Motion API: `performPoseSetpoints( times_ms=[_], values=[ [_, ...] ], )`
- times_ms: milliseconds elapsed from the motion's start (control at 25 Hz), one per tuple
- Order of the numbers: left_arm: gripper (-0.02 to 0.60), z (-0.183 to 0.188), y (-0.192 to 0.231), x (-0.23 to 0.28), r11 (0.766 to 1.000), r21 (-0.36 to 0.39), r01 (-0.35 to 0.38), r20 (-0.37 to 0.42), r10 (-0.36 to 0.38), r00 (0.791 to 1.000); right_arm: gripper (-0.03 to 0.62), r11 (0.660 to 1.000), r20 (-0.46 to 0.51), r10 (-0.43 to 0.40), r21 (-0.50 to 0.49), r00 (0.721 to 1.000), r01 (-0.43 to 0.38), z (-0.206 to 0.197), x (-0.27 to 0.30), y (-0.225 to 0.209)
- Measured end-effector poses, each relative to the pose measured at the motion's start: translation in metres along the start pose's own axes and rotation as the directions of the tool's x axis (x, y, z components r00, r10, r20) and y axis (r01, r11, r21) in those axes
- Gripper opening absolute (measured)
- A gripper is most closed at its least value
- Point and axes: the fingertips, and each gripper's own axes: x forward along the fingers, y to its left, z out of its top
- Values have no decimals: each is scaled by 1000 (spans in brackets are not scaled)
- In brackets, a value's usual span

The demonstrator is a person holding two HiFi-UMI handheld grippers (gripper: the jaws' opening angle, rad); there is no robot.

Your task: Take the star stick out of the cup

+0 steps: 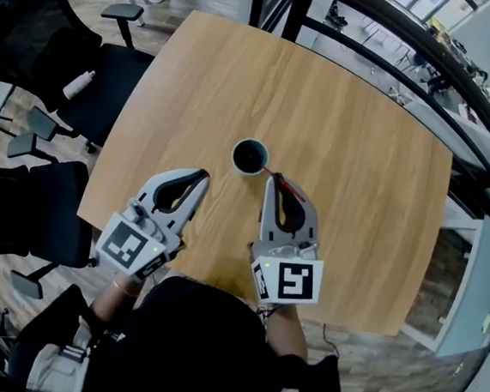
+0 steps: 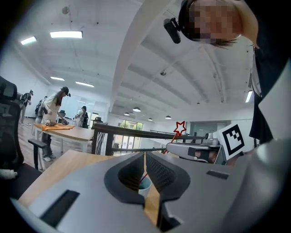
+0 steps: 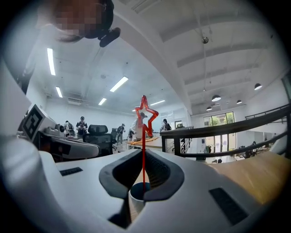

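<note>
A small pale cup (image 1: 250, 157) with a dark inside stands near the middle of the round-cornered wooden table (image 1: 361, 159). The red star stick (image 1: 285, 186) slants from the cup's right rim back over my right gripper (image 1: 272, 180), which is shut on it. In the right gripper view the stick rises straight between the jaws (image 3: 143, 154), its star (image 3: 146, 116) above them and its lower end over the cup (image 3: 137, 195). My left gripper (image 1: 202, 178) is shut and empty, just left of and nearer than the cup. From the left gripper (image 2: 145, 157), the star (image 2: 180, 128) shows at the right.
Black office chairs (image 1: 64, 61) stand off the table's left edge, one with a white bottle (image 1: 77, 84) on its seat. A black railing (image 1: 399, 25) runs behind the table's far right side. People work at desks (image 2: 59, 127) in the distance.
</note>
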Motion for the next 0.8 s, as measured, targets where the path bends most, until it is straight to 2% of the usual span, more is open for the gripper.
performPoseSetpoints(
  times_ms=[320,800],
  values=[
    [23,30,-18,-1,998,51,34,32,-36,999,29,1000,48,-3,-2,999,3,43,-25,4],
    [23,63,-60,-19,995,103,6,102,-17,995,28,999,139,49,-16,989,-47,96,-88,14]
  ],
)
